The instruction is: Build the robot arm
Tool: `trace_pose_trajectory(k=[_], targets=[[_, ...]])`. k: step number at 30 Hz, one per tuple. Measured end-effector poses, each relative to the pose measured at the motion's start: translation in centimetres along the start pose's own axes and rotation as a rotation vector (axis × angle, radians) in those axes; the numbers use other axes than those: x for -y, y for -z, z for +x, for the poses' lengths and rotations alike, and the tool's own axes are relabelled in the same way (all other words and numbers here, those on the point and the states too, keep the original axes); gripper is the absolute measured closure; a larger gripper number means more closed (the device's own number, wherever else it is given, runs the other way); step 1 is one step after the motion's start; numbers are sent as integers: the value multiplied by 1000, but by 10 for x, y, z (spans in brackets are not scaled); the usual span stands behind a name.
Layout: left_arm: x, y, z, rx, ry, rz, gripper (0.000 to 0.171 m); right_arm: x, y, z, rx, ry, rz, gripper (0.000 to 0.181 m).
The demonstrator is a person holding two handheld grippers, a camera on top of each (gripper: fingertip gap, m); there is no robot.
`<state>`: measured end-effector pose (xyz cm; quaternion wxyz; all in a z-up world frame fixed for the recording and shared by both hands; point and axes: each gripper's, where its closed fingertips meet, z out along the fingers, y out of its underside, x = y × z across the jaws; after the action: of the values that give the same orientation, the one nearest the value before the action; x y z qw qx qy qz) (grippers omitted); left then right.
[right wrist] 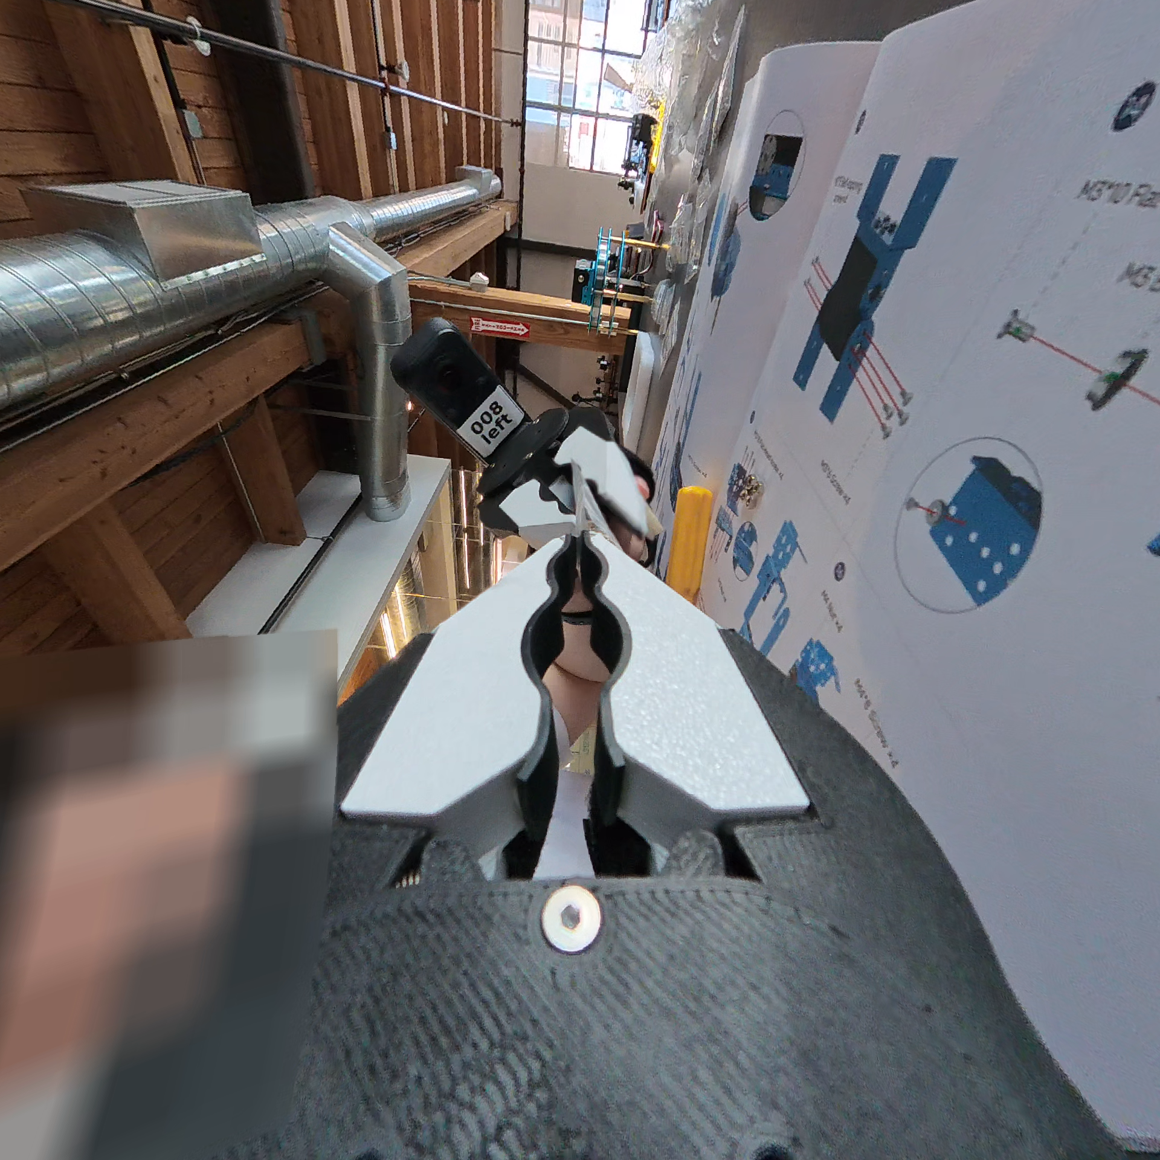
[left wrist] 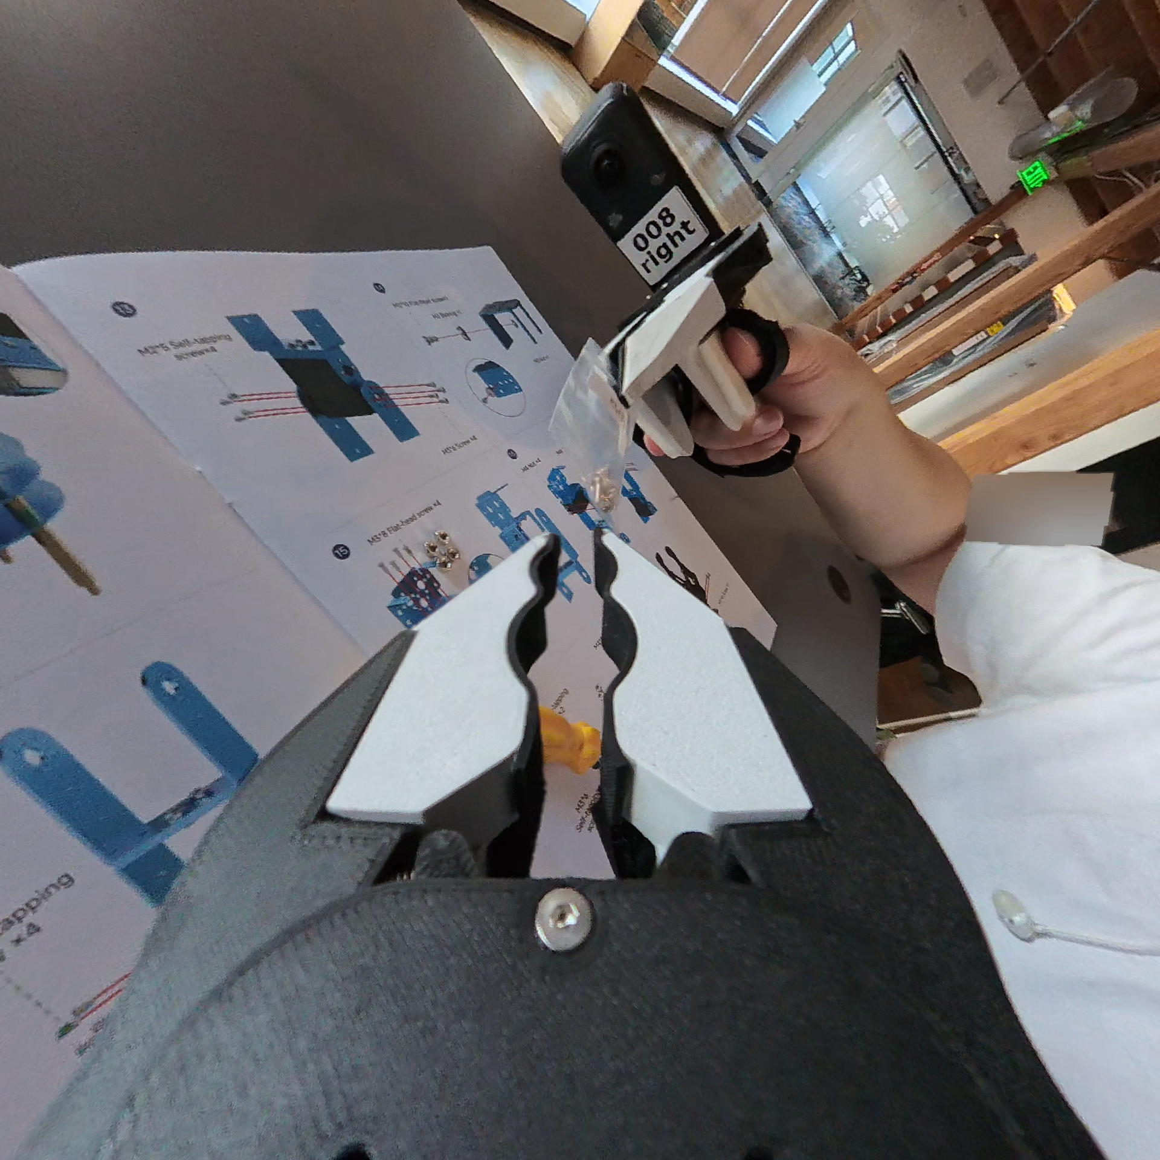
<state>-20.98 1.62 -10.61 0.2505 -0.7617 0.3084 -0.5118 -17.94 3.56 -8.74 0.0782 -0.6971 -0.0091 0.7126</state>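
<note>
Bag (left wrist: 590,433) clear plastic, screws inside | right claw (left wrist: 618,392) pinching it | left claw (left wrist: 574,543) parted slightly

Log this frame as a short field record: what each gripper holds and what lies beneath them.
left gripper: slightly open, tips at the bag's lower corner; contact unclear
right gripper: shut on the clear plastic bag's top edge
bag contents: small metal screws gathered at the bottom
below: open instruction booklet on a grey table
on the booklet: loose nuts, yellow handle
</note>
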Motion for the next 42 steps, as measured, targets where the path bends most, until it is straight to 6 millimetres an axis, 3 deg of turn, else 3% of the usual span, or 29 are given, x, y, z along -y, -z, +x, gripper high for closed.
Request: trace_pose_trajectory(k=[1,4,7,11,16,22,26,31,42], targets=[[0,0,2,-14,-4,-1,171,0,0,0,0,4,-5,181],[-1,1,4,-2,-22,-3,171,2,0,3,-10,21,-10,181],[0,5,4,11,-24,7,148,4,1,4,-6,21,-8,181],[3,5,2,7,-7,30,161,6,1,5,5,15,-5,181],[4,1,-2,1,9,27,160,7,1,6,10,20,-10,181],[5,-4,-3,27,-22,10,171,6,-1,8,16,18,-19,181],[-3,-3,-3,48,-43,-48,171,-1,-1,16,-18,32,-69,181],[-7,6,-1,82,-38,-132,171,-11,-1,35,-170,159,-169,177],[-21,20,-8,163,61,-456,171,-11,14,49,-351,476,-288,167]])
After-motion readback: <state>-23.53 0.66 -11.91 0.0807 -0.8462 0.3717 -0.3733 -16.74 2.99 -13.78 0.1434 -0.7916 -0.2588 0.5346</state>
